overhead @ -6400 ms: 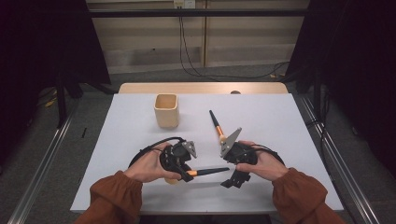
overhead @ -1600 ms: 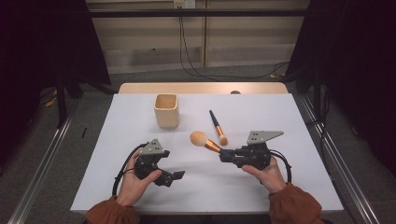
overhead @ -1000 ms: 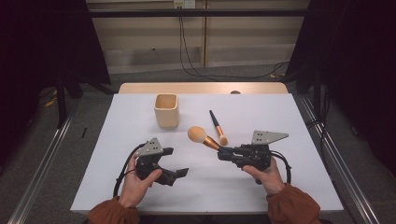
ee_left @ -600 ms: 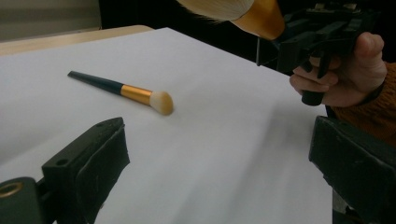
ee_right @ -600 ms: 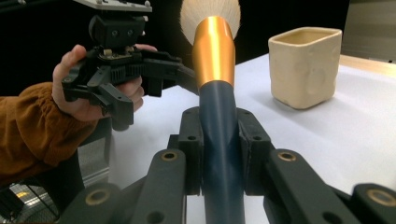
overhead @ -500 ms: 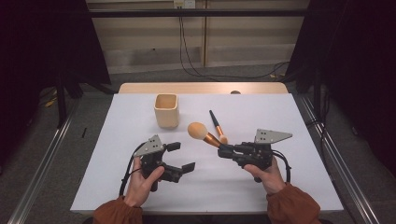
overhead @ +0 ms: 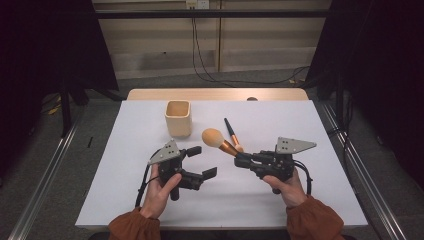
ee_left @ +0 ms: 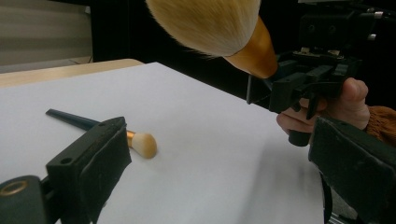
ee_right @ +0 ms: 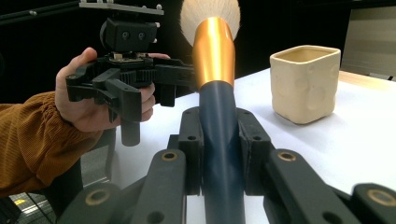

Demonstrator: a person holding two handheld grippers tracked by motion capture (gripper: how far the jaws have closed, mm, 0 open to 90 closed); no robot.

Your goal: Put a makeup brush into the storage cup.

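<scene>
My right gripper [overhead: 240, 159] pinches the big brush [overhead: 220, 141] by its handle, head raised and angled up-left toward the cup [overhead: 178, 118], its axis pointing just past my left gripper [overhead: 201, 161], nearer the cup, jaws spread and empty.

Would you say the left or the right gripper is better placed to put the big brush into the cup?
Right, probably. The right gripper already clamps the big brush near the cup; the left gripper is open and holds nothing.
</scene>
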